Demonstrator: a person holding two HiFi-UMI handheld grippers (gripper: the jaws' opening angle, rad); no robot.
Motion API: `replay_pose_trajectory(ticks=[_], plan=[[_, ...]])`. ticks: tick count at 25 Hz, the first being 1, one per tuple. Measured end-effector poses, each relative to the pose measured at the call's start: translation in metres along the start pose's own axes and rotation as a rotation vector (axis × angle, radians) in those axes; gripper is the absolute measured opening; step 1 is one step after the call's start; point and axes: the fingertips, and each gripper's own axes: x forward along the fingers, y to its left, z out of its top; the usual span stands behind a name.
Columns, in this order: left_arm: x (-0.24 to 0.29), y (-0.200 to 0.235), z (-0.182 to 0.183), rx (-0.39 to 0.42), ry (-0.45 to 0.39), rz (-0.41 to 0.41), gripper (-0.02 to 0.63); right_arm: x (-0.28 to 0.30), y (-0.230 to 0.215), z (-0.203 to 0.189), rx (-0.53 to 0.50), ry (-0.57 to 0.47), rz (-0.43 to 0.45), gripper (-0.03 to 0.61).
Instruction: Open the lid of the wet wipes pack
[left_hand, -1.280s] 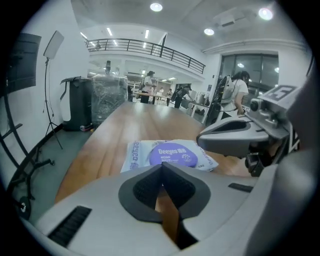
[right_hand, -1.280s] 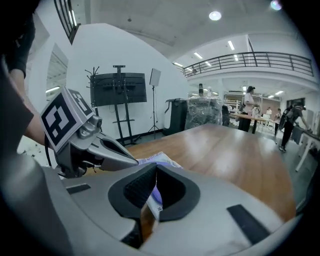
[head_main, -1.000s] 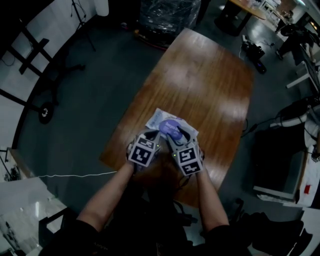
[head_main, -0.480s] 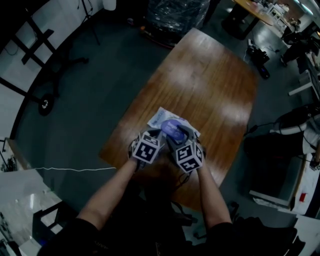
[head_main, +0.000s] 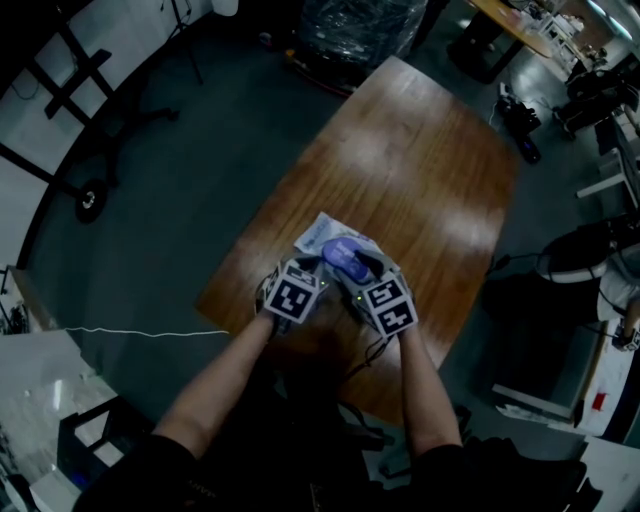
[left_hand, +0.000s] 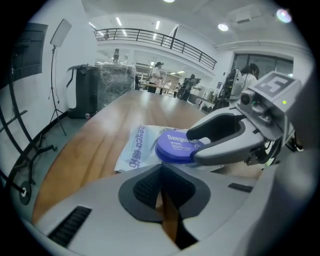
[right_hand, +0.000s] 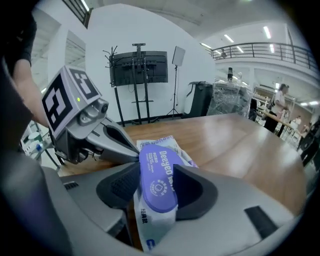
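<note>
Left fingers (left_hand: 145, 187): closed, empty, set beside wipes pack (left_hand: 137, 147)
Right fingers (right_hand: 195, 192): closing, lid (right_hand: 159, 175) held between
Tabletop (head_main: 400, 170): pack carried

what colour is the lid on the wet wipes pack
The lid is purple; it shows best in the right gripper view.

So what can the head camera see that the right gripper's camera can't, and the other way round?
Only the head view shows the marker cube on the right gripper and a thin white cord on the floor. Only the right gripper view shows the black screen stand by the white wall, and the right gripper's own jaws closing with the purple lid between them. Both show the wipes pack, its purple lid, the wooden table and the left gripper.
</note>
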Motion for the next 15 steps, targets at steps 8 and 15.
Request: replay_pose_trajectory(ticks=[8,15], plan=[[0.002,0.004,-0.001,-0.013,-0.001,0.005,0.005,-0.025,-0.015,0.025,0.058,-0.11,-0.005,0.204],[0.0,0.012,-0.005,-0.014,0.004,0.008,0.005,-0.044,-0.052,0.046,0.059,-0.169,-0.156,0.101]])
